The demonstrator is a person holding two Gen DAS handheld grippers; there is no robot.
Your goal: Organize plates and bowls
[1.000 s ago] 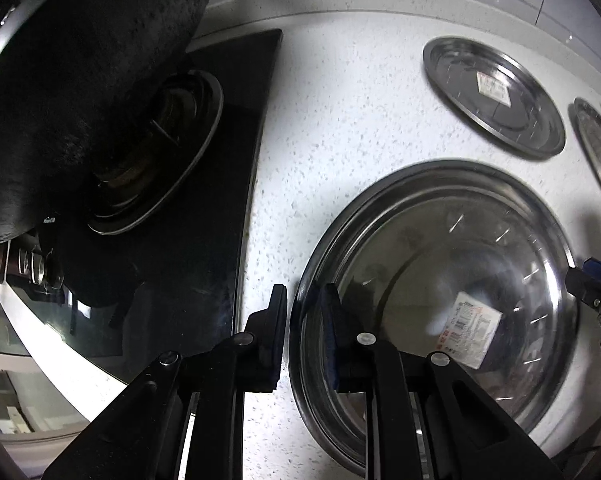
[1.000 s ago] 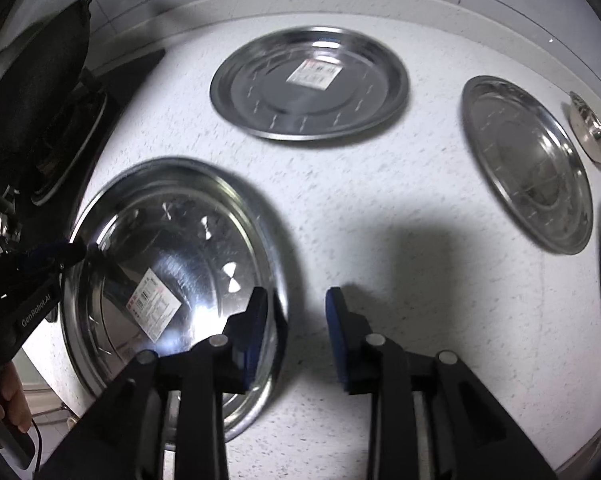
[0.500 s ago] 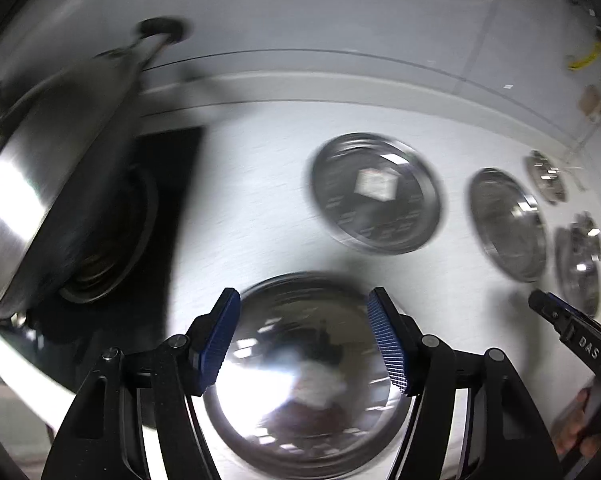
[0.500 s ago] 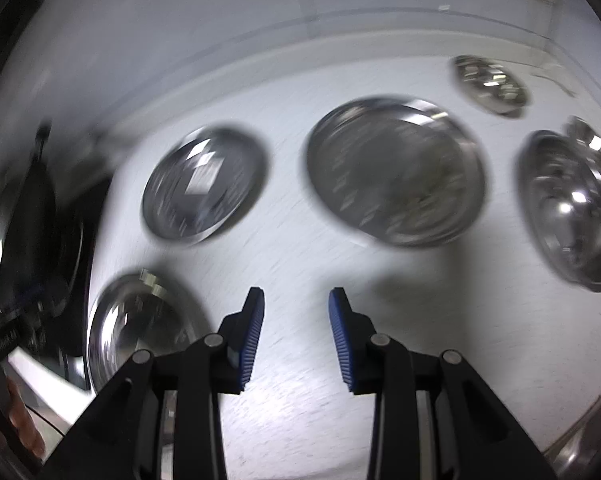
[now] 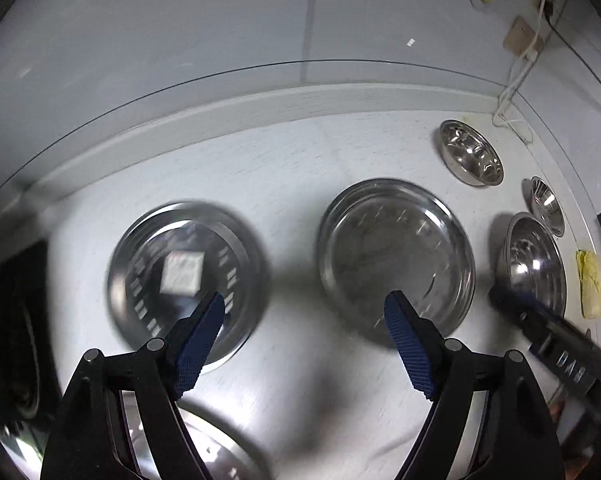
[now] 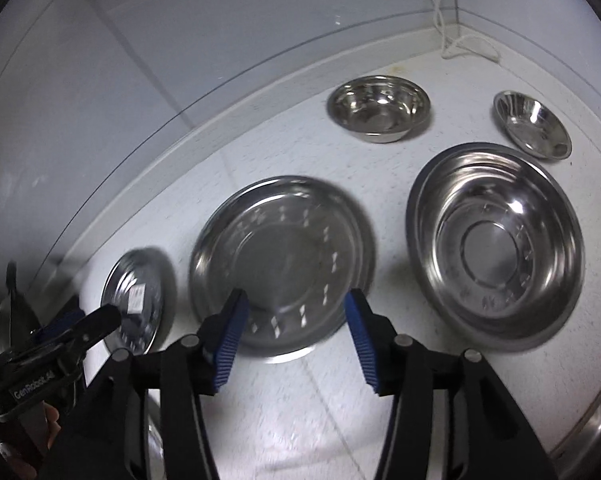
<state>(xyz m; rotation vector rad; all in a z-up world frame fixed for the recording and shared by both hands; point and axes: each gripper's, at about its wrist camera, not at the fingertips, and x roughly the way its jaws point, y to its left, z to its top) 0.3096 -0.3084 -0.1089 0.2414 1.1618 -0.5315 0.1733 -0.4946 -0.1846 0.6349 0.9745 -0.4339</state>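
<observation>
On the speckled white countertop lie round, shiny stainless-steel dishes, with the flat unlabelled plate as landmark: a deep wide bowl to its right, two small bowls behind, and a sticker-labelled plate to its left. The right gripper, ribbed blue pads opening and empty, hovers over the unlabelled plate's near rim. The left gripper, jaws opening and empty, spans the gap between the two plates.

on the table, a plate lies between a stickered plate left and a large bowl right; two small bowls behind.
</observation>
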